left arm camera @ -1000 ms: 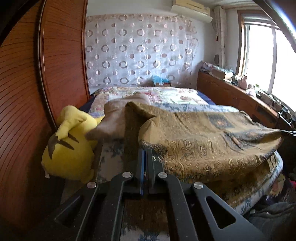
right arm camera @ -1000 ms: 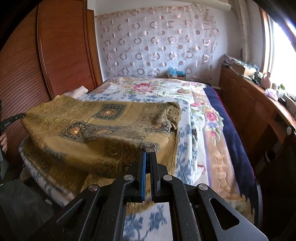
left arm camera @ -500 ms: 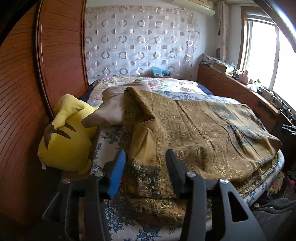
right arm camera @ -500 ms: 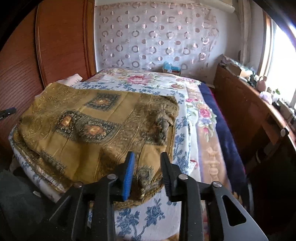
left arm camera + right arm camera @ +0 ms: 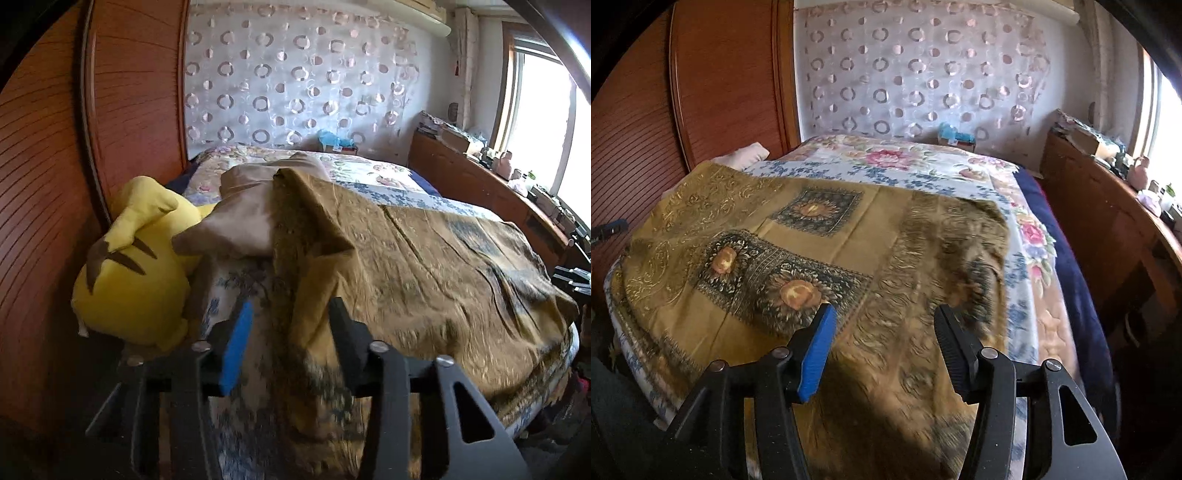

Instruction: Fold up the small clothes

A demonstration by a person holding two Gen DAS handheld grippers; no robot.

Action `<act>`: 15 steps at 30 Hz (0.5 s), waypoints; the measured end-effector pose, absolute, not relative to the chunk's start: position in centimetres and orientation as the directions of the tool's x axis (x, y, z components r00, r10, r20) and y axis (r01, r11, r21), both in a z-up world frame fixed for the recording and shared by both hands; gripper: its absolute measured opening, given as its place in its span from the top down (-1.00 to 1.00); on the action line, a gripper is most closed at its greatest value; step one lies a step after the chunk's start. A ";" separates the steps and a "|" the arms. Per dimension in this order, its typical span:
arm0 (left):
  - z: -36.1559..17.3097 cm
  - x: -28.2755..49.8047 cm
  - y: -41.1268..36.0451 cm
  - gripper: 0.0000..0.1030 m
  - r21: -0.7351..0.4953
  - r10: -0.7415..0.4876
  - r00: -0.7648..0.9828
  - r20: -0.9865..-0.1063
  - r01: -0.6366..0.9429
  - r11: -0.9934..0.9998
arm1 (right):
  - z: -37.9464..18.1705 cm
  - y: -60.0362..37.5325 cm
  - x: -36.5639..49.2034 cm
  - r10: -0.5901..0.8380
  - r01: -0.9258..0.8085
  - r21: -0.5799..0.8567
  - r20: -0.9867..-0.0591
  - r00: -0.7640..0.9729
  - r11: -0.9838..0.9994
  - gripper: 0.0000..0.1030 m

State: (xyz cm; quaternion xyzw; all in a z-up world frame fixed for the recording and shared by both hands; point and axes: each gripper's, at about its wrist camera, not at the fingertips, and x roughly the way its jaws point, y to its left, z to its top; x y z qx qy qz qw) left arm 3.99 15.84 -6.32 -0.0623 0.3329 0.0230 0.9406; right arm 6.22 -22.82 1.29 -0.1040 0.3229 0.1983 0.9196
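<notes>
Ochre patterned cloth (image 5: 827,236) laid doubled on bed (image 5: 923,162). Left tool (image 5: 288,325) closing round a raised fold (contact unclear, blurred); right tool (image 5: 882,332) opening, unladen. Risk: single-layer pinch dragging fold askew.

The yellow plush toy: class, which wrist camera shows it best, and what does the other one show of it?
The left wrist view. The yellow plush toy lies there in full, against the wooden wardrobe, beside the beige pillow. The right wrist view shows none of it.
</notes>
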 end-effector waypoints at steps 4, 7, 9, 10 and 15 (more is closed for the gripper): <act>-7.1 5.6 15.5 0.27 -0.097 -0.010 0.752 -0.659 -0.072 0.993 | 0.3 -22.6 6.6 0.285 -0.436 -0.071 -0.662 0.694 0.897 -0.11; -8.4 6.4 14.9 0.27 -0.113 -0.045 0.719 -0.693 -0.047 0.992 | -0.1 -22.4 7.1 0.273 -0.441 -0.080 -0.682 0.678 0.894 -0.11; -9.1 6.7 14.7 0.27 -0.098 -0.039 0.697 -0.716 -0.045 0.994 | -0.4 -22.1 7.1 0.266 -0.445 -0.087 -0.695 0.668 0.891 -0.11; -9.2 6.8 14.6 0.27 -0.093 -0.035 0.692 -0.721 -0.047 0.995 | -0.6 -22.2 7.3 0.260 -0.447 -0.091 -0.703 0.661 0.890 -0.11; -9.7 6.4 14.1 0.91 -0.065 -0.020 0.672 -0.740 -0.041 0.997 | -0.6 -22.8 7.3 0.277 -0.450 -0.067 -0.705 0.653 0.890 -0.11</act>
